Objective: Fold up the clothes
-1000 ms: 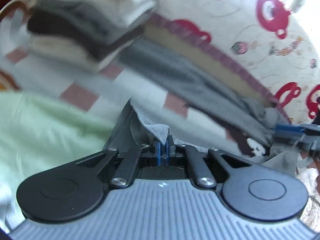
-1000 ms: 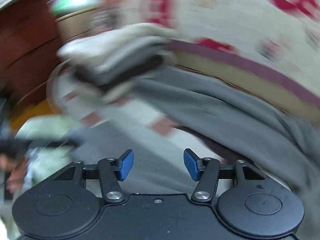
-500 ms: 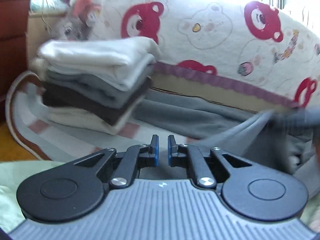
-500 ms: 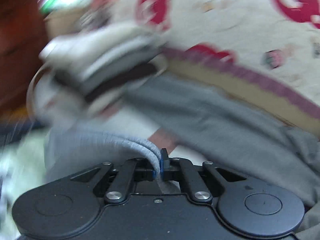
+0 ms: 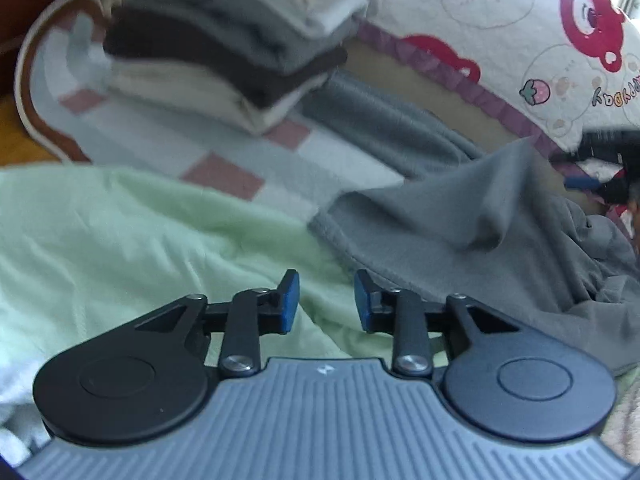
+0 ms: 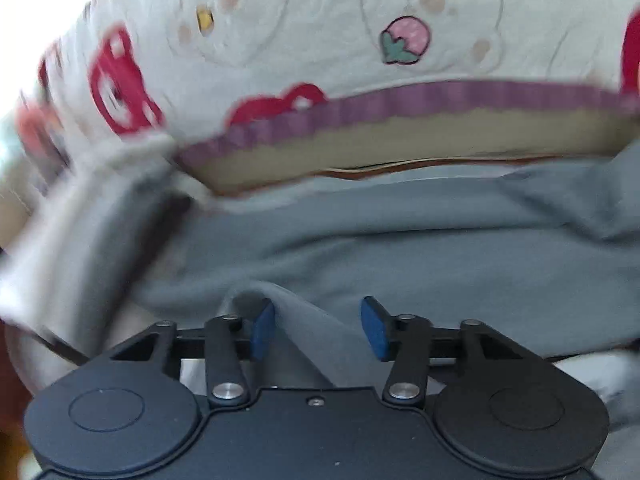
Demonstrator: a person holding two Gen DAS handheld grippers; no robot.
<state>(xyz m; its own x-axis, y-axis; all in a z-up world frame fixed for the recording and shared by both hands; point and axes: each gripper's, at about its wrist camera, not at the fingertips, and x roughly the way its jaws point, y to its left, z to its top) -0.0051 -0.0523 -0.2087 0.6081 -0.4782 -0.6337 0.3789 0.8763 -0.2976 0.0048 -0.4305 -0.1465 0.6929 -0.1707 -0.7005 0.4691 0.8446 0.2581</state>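
Your left tongs stand apart with nothing between the blue pads, hanging over a pale green sheet that fills the near ground. Just beyond their right pad lies the grey garment, its hemmed edge resting on the green sheet and its body rumpled off to the right. Farther back it stretches over a checked mat of pale blue and pink squares. On that mat, to the left, sits a stack of folded clothes in cream, brown, grey and white. Behind runs a bear-print blanket with a purple border.

Your right tongs are also apart; a raised fold of the grey garment sits between the pads, touching the left one, unclamped. This view is blurred at the left.
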